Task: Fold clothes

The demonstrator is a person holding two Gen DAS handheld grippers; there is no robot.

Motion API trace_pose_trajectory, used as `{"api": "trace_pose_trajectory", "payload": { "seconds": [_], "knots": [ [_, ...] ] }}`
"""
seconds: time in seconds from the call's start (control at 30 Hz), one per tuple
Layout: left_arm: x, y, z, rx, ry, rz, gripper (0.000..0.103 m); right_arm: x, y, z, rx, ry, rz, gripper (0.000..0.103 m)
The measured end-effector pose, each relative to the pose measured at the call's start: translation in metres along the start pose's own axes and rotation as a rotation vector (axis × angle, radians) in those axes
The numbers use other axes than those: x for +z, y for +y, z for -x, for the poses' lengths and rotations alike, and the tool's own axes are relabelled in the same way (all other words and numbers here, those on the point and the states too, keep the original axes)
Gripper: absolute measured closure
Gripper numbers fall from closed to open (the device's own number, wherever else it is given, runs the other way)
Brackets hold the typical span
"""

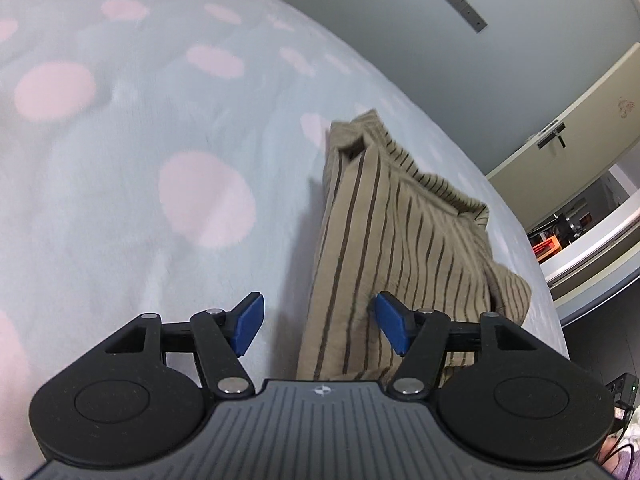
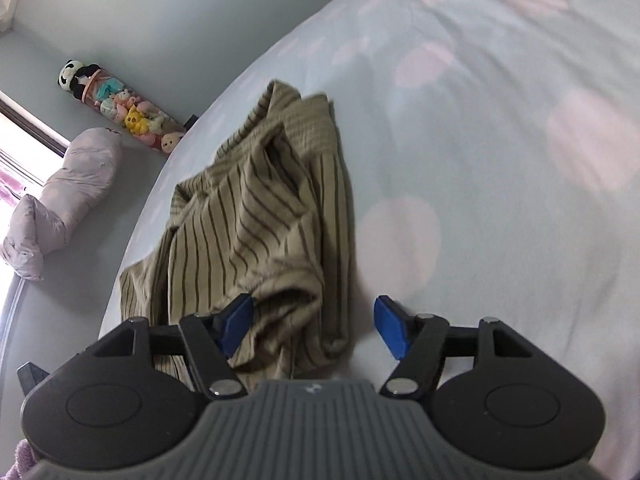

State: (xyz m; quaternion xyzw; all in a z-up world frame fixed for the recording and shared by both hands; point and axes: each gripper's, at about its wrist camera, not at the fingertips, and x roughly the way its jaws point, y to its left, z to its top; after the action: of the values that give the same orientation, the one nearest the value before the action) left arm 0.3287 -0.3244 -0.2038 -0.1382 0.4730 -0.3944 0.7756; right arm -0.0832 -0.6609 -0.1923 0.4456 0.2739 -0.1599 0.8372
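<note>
Left wrist view: the pale bedspread (image 1: 120, 200) with pink dots fills everything ahead of the left gripper (image 1: 316, 326), whose jaws stand wide and hold nothing. The striped garment (image 1: 384, 240) lies rumpled, its long axis running straight away from the gripper, near edge between the pads. The right gripper (image 2: 314, 326), equally wide and empty, straddles the garment's near right edge; neither looks nearer.

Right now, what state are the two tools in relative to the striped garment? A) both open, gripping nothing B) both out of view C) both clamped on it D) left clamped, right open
A: the left tool and right tool both show their blue pads spread apart, with the striped garment lying loose on the bed cover, unpinched.
</note>
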Motion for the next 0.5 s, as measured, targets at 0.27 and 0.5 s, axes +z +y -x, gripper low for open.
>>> {"api": "trace_pose_trajectory", "payload": {
  "seconds": [0.27, 0.5],
  "knots": [
    [-0.002, -0.014, -0.029, -0.029, -0.025, -0.065, 0.053, 0.003, 0.008, -0.040, 0.053, -0.011, 0.028, 0.056],
    [-0.001, -0.039, -0.036, -0.044, 0.008, -0.091, 0.098, 0.001, 0.024, -0.048, 0.062, -0.004, 0.011, 0.090]
  ]
}}
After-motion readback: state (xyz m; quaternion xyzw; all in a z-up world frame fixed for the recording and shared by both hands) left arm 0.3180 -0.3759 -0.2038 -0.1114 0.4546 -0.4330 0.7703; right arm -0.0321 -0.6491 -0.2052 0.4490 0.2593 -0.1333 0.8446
